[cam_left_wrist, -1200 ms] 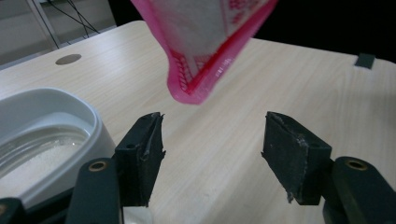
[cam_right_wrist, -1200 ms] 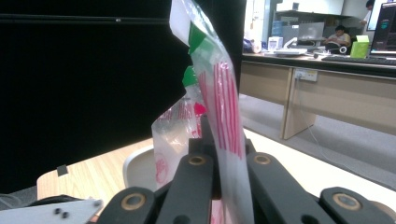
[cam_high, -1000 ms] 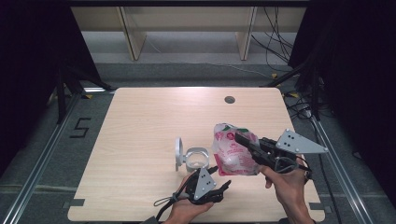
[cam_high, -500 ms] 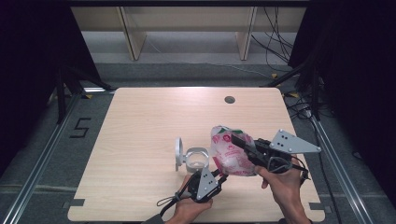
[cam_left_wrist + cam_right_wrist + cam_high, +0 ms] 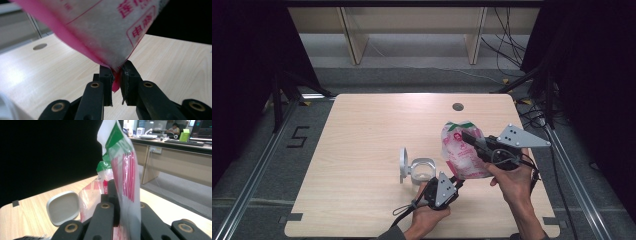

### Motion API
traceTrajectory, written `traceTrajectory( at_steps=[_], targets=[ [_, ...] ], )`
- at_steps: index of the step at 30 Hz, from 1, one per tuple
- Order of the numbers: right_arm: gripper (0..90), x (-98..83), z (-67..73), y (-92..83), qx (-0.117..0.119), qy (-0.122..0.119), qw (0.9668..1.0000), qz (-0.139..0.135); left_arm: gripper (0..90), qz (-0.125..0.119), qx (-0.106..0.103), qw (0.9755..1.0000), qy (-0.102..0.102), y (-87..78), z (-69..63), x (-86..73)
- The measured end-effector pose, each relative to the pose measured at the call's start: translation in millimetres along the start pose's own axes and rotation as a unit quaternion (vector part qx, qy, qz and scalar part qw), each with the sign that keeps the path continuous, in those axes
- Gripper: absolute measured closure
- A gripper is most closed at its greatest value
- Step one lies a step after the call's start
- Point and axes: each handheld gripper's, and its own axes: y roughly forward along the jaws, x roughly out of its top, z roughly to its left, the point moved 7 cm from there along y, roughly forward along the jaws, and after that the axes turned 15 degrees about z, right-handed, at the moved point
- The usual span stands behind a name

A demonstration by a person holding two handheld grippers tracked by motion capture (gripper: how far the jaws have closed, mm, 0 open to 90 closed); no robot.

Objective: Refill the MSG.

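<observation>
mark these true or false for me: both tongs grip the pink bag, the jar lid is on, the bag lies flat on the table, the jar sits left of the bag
1. Both tongs grip the pink bag. True: the right tongs pinch its upper part, and the left tongs, which have just been closing, clamp its bottom corner.
2. The jar has its lid on. False: the white lid stands on edge beside the open jar.
3. The bag lies flat on the table. False: it is held up off the wood.
4. The jar sits left of the bag in the high view. True.
</observation>
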Motion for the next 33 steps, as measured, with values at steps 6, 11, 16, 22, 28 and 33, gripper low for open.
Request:
traceTrajectory(
  at_steps=[6, 11, 16, 22, 28, 33],
  targets=[
    [90.0, -1.5, -2.1, 0.7, 0.005, 0.011, 0.9998, 0.015, 80.5, -0.002, 0.003, 1.0, 0.003, -2.4, -1.6, -3.4],
    [90.0, -2.0, 4.0, 10.0, 0.016, 0.008, 0.9993, 0.032, 80.7, -0.009, 0.002, 0.9999, -0.008, -2.6, -5.6, -10.6],
    [90.0, 0.9, 9.5, 16.2, 0.027, 0.009, 0.9991, 0.033, 80.8, -0.037, 0.009, 0.9988, -0.032, 0.3, -6.6, -11.9],
    [90.0, 3.7, 11.9, 19.3, 0.024, 0.003, 0.999, 0.039, 81.0, -0.04, 0.022, 0.9985, -0.03, -1.5, -12.9, -12.9],
    [90.0, 1.5, 18.0, 27.4, 0.021, -0.013, 0.9977, 0.063, 81.1, -0.052, 0.012, 0.997, -0.056, 0.0, -20.8, -16.8],
    [90.0, 0.4, 20.1, 32.1, 0.025, -0.018, 0.9966, 0.076, 81.2, -0.056, 0.008, 0.9959, -0.071, 2.7, -21.3, -17.0]
  ],
)
